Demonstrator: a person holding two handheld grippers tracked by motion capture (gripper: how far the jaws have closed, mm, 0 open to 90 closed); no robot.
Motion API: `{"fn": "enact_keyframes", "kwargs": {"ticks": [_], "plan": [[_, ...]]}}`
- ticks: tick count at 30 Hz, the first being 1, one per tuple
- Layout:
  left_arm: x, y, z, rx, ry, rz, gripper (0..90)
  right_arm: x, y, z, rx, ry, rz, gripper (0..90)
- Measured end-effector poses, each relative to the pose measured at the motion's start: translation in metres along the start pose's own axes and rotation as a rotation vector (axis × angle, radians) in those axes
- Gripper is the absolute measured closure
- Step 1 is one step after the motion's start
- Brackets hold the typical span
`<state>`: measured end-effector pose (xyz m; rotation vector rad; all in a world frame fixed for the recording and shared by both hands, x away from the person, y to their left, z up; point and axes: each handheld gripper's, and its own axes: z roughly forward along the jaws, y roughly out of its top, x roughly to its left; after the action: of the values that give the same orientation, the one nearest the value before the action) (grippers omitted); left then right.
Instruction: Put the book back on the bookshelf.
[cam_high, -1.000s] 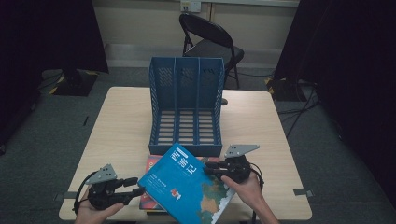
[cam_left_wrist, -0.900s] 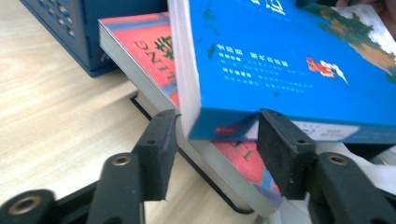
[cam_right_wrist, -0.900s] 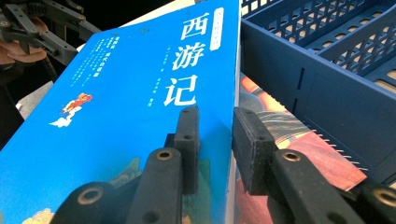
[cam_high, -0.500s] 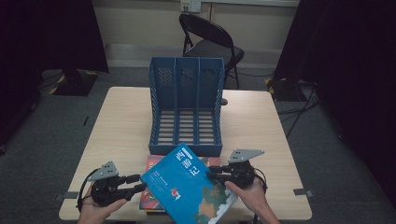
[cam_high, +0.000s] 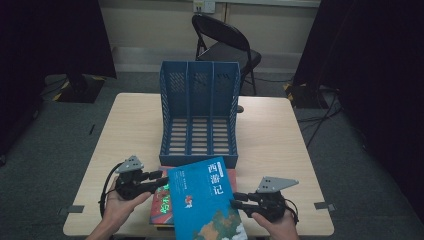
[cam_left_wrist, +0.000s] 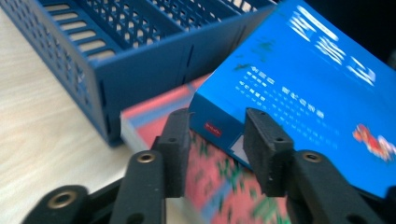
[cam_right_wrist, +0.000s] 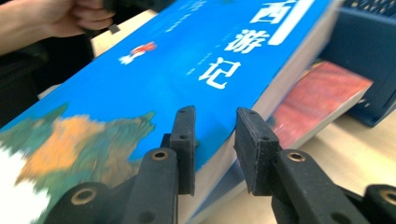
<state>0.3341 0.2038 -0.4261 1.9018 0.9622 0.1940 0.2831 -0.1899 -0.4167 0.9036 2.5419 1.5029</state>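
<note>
Dim room, pale wooden counter (cam_high: 280, 145) with dark curtains and a folding chair (cam_high: 225, 45) behind. Blue book (cam_high: 205, 200) is at the near edge, tilted up off a red book (cam_high: 162, 205) lying flat under it, both just in front of the blue three-slot file rack (cam_high: 200, 115). Long axis of the blue book runs roughly toward the rack, leaning slightly right at the far end. Right tongs (cam_high: 235, 200) are clenched on its right long edge, one pad on the cover, one under the page block, carrying the weight. Left tongs (cam_high: 162, 181) sit at the book's far-left corner; jaws have just been closing, spine corner between them, but pads not clearly pressing yet, so I'd call them released. Both hands low at the near edge, tongs aimed inward at each other, about level. Judgement: the rack is straight ahead of the book, so the next move hinges on standing it upright, spine parallel to the dividers, before sliding it into a slot.
</note>
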Motion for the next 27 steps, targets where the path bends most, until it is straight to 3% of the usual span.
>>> {"fn": "enact_keyframes", "kwargs": {"ticks": [3,7,11,13,15,16,19,22,27], "plan": [[0.007,0.002,0.001,-0.025,-0.038,-0.088,55.2,0.004,0.000,-0.002,0.003,-0.015,-0.020,68.3],[-0.004,0.004,-0.009,-0.033,-0.065,-0.069,50.5,-0.006,0.009,0.006,-0.036,-0.050,-0.007,59.2],[-0.019,0.004,0.001,0.007,-0.116,-0.037,47.7,-0.022,0.022,0.023,-0.051,-0.072,0.013,53.2],[-0.025,0.003,0.006,0.018,-0.065,-0.034,42.6,-0.025,0.026,0.030,-0.073,-0.110,0.005,51.1],[-0.027,0.001,0.007,0.004,-0.047,-0.042,41.4,-0.029,0.026,0.034,-0.082,-0.107,0.030,51.7],[-0.028,0.001,0.007,0.006,-0.033,-0.017,43.6,-0.030,0.025,0.034,-0.087,-0.106,0.045,52.6],[-0.028,0.003,0.009,0.011,-0.034,-0.013,45.0,-0.027,0.022,0.032,-0.081,-0.108,0.070,53.3],[-0.031,0.007,0.015,0.027,-0.035,0.019,38.2,-0.022,0.020,0.029,-0.078,-0.131,0.084,52.2],[-0.028,0.012,0.022,0.023,-0.061,0.024,36.4,-0.010,0.017,0.024,-0.043,-0.160,0.049,40.6]]}}
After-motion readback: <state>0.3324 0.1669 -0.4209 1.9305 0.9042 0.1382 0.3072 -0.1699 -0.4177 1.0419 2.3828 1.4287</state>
